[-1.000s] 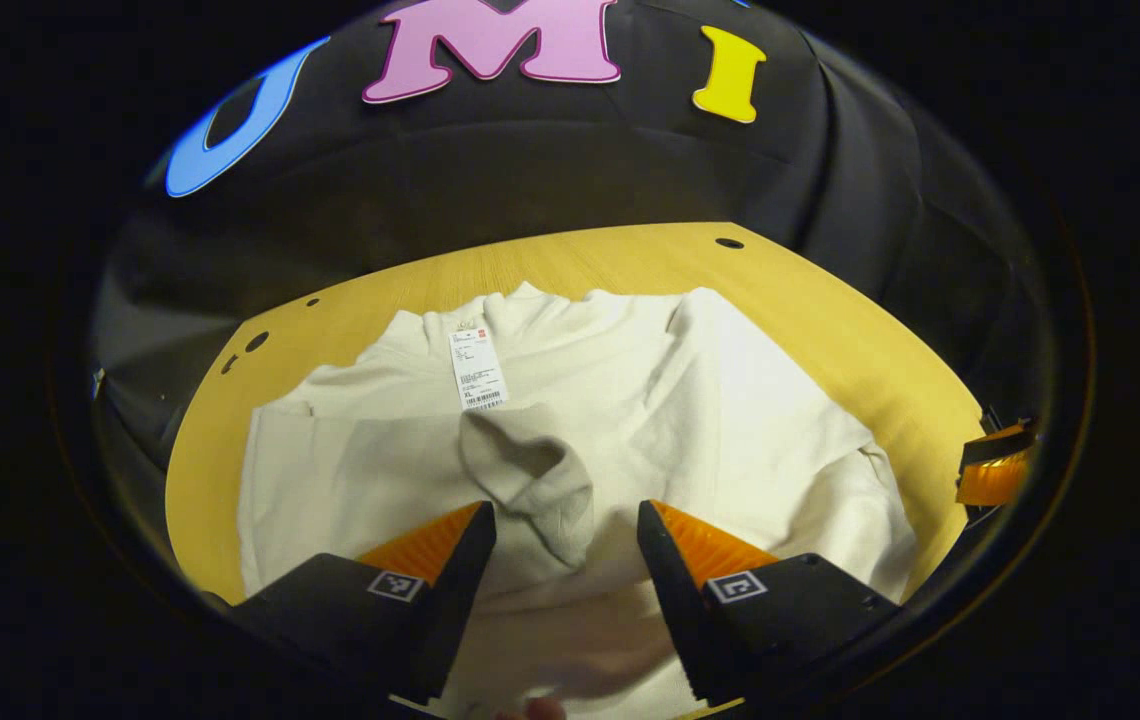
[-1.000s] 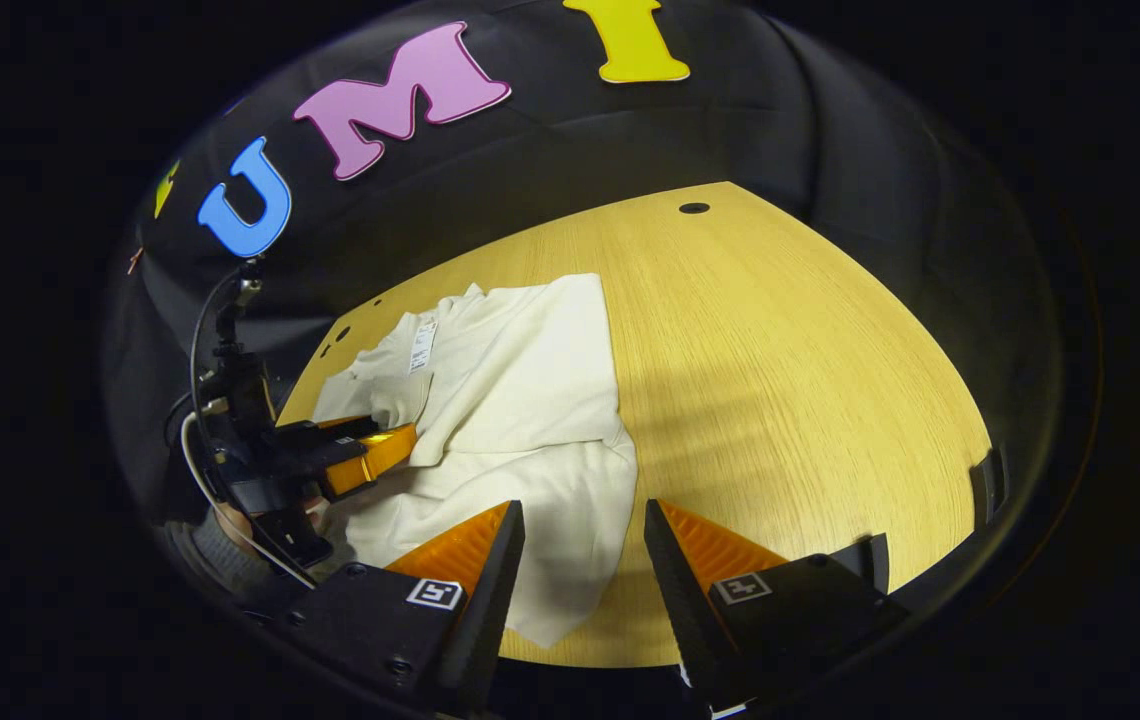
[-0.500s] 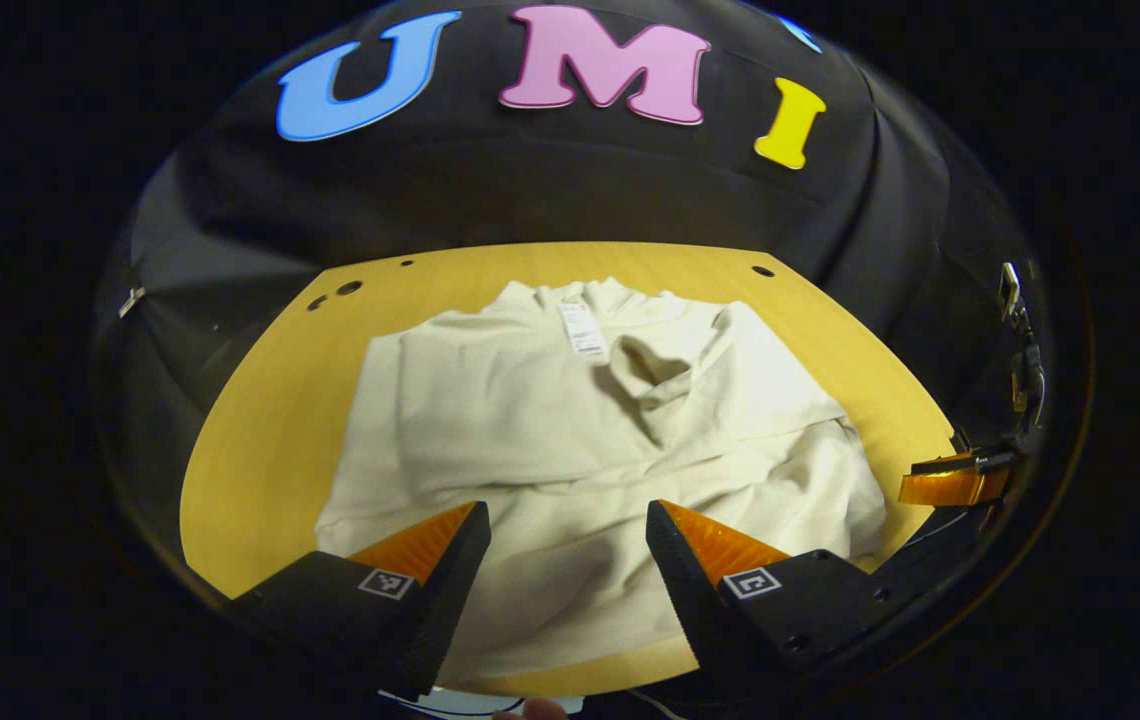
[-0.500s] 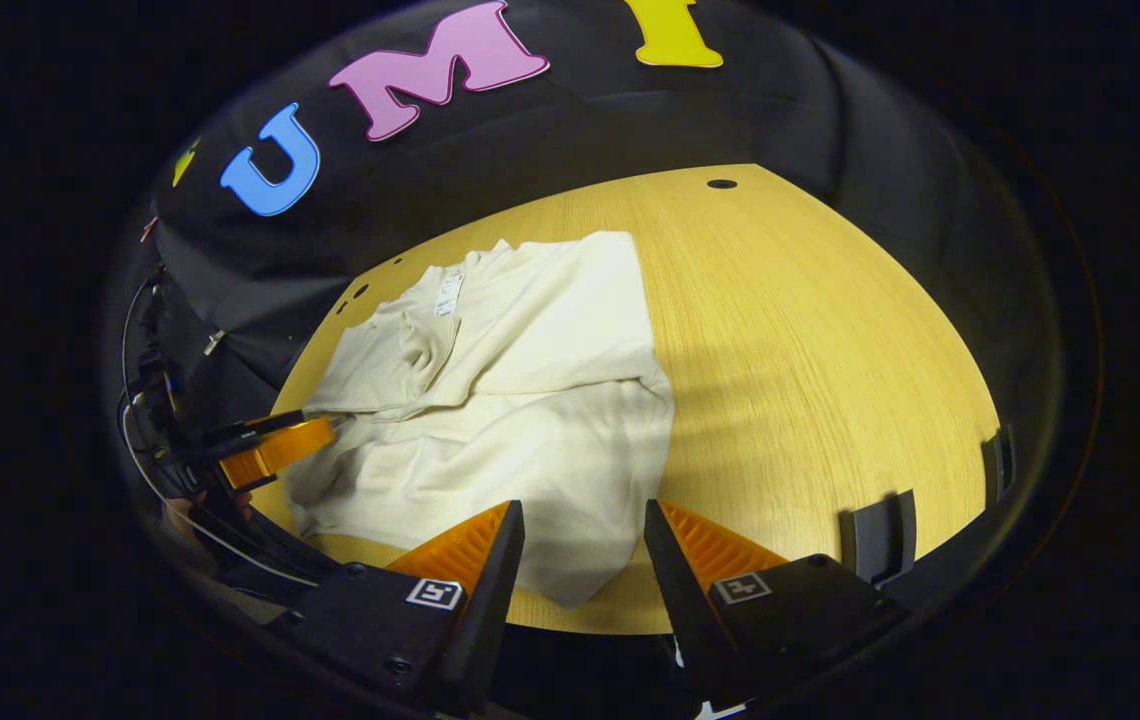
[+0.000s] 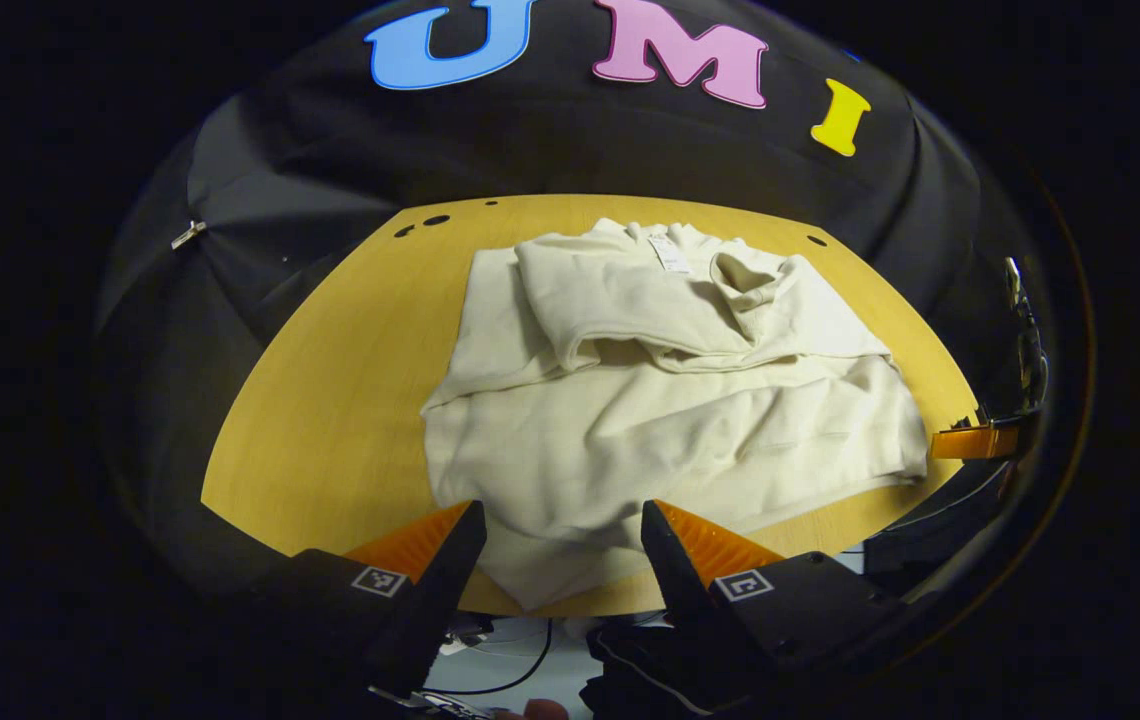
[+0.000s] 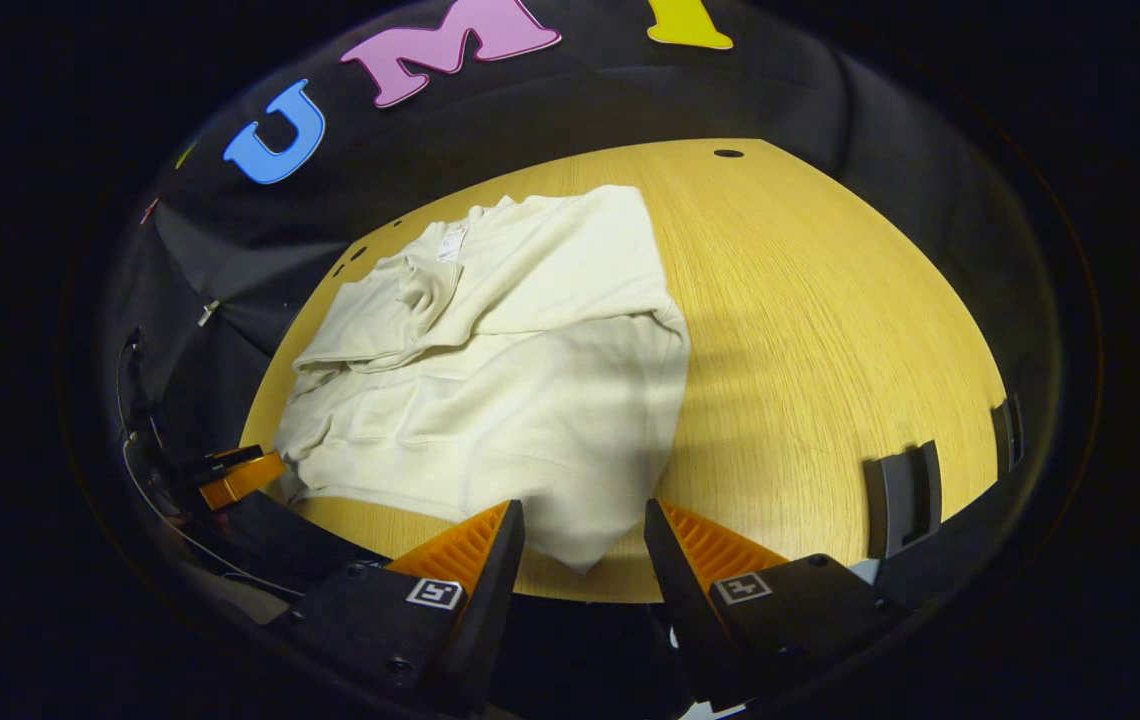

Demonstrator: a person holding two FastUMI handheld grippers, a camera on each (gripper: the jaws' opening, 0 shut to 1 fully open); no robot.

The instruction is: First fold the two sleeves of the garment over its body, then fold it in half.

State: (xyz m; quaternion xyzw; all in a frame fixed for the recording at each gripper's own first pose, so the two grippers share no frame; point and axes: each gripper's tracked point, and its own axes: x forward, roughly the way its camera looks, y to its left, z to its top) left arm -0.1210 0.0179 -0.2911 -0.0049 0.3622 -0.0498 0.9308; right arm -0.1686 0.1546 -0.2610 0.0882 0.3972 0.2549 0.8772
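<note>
1. Cream garment [image 5: 660, 420] lies on the wooden table [image 5: 330, 400], both sleeves folded over its body, collar and tag at the far edge
2. Left gripper [image 5: 560, 560] jaws apart, holding nothing, at the garment's near hem corner
3. Right gripper [image 6: 580, 555] jaws apart, holding nothing, near the other hem corner by the table's near edge

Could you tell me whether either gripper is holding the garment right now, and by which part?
Nothing is held. Both the left gripper and right gripper are open above the garment.
</note>
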